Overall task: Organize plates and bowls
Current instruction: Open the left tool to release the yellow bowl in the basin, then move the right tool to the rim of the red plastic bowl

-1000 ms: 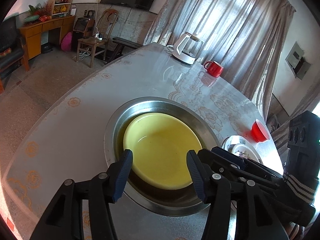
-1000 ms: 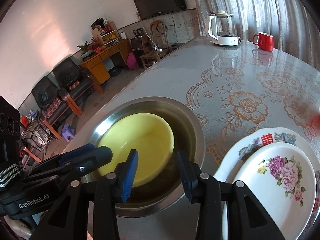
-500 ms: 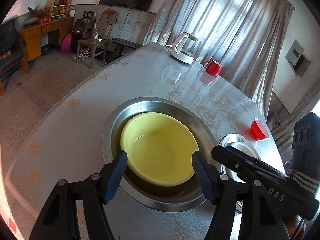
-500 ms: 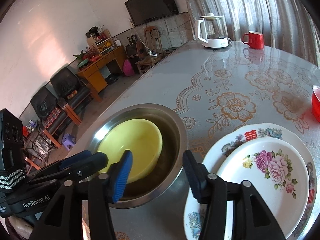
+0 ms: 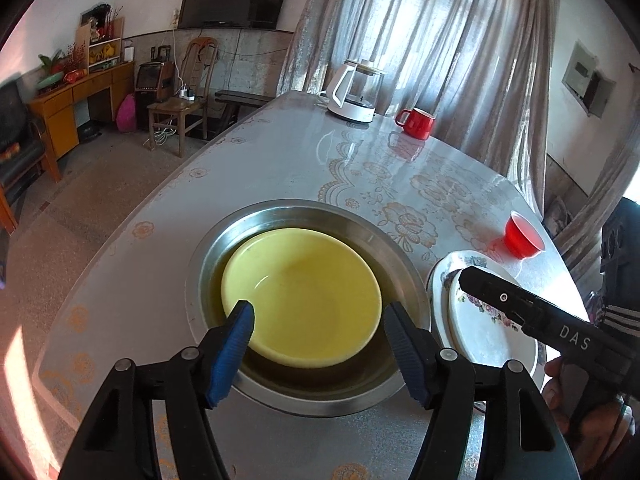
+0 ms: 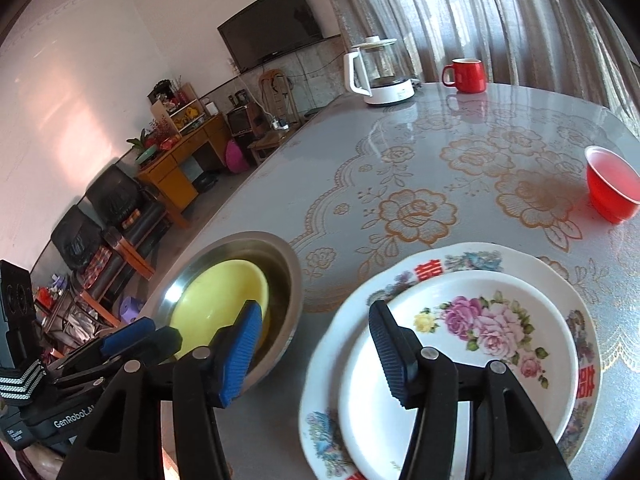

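A yellow bowl [image 5: 304, 296] sits inside a steel basin [image 5: 208, 264] on the table; both also show in the right wrist view, the bowl [image 6: 216, 300] and the basin [image 6: 288, 280]. My left gripper [image 5: 320, 344] is open and empty, just above the basin's near rim. A small floral plate [image 6: 472, 336] lies on a larger floral plate [image 6: 560, 276] to the right of the basin. My right gripper [image 6: 312, 348] is open and empty, above the gap between basin and plates. A small red bowl [image 6: 612, 188] stands further right.
A glass kettle [image 5: 356, 92] and a red mug [image 5: 416, 122] stand at the table's far end by the curtains. The table's left edge [image 5: 120, 240] drops to the floor. A chair and cabinets stand beyond it.
Both grippers have opened wider and pulled back from the basin. The right gripper has swung right, toward the stacked plates.
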Tool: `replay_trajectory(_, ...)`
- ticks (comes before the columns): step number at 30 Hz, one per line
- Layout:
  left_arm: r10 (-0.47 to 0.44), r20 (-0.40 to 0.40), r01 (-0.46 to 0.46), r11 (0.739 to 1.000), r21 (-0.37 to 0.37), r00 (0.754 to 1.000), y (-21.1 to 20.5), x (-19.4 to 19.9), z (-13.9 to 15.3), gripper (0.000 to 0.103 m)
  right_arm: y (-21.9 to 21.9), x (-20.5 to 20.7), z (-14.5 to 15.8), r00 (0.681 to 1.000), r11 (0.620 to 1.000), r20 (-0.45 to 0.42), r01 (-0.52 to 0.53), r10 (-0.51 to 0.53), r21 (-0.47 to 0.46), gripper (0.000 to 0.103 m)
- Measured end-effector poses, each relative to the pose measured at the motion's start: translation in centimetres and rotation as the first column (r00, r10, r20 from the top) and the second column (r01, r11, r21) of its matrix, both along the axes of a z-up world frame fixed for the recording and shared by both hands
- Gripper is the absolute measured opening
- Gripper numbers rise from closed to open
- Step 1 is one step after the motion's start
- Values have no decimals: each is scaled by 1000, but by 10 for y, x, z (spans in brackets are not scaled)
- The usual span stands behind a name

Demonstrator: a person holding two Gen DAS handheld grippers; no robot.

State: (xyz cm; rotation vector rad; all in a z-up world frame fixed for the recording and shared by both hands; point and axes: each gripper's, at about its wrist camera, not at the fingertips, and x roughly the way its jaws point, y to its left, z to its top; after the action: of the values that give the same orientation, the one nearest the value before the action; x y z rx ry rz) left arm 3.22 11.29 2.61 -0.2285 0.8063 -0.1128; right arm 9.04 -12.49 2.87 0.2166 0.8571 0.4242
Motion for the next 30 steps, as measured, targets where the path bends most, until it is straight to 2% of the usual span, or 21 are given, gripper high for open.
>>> replay_trajectory(19, -110, 15, 109, 992, 55, 994, -47, 6, 16, 68, -81, -6, 3, 982, 981, 0, 191, -191, 28, 57)
replay_trajectory(30, -236, 20, 235, 970, 66, 971, -103, 25, 28, 68, -145, -14, -2, 943, 942, -9, 333, -333, 28, 57)
